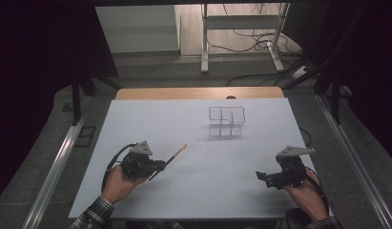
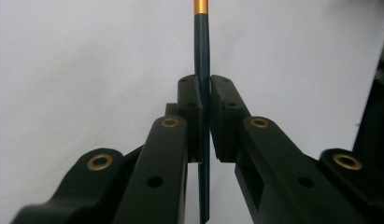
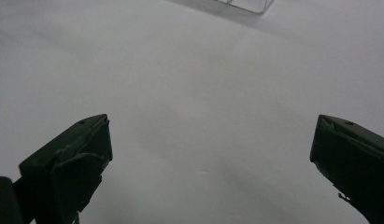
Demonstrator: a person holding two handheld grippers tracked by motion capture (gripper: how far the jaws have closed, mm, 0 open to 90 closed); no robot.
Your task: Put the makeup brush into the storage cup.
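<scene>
A white table top [image 1: 203, 191] lies in the middle of the high view, seen from above and slightly behind; a strip of bare wood [image 1: 198, 93] shows along its far edge; dark curtains close in the left and right sides of the room; grey carpeted floor surrounds the table, with a metal rail [image 1: 55, 167] running along each side. Beyond the far edge a pale metal frame [image 1: 241, 28] stands on a lighter floor among loose black cables [image 1: 246, 40].

On the far half of the white surface, a little right of centre, stands a small clear divided organiser [image 1: 226, 121], its compartments see-through; a corner of it shows at the top of the right gripper view.

The left gripper [image 1: 158, 166] sits near the front left of the table, held in a hand with a plaid sleeve; its jaws are clenched on a thin paintbrush [image 1: 170, 159]; the dark handle passes between the pads, and the pale tip points away toward the far right, well short of the organiser. In the left gripper view the brush's dark blue handle rises straight up between the closed pads to a gold ferrule.

The right gripper [image 1: 261, 177] rests near the front right, pointing left; its jaws stand wide apart with nothing between them, white surface below.
</scene>
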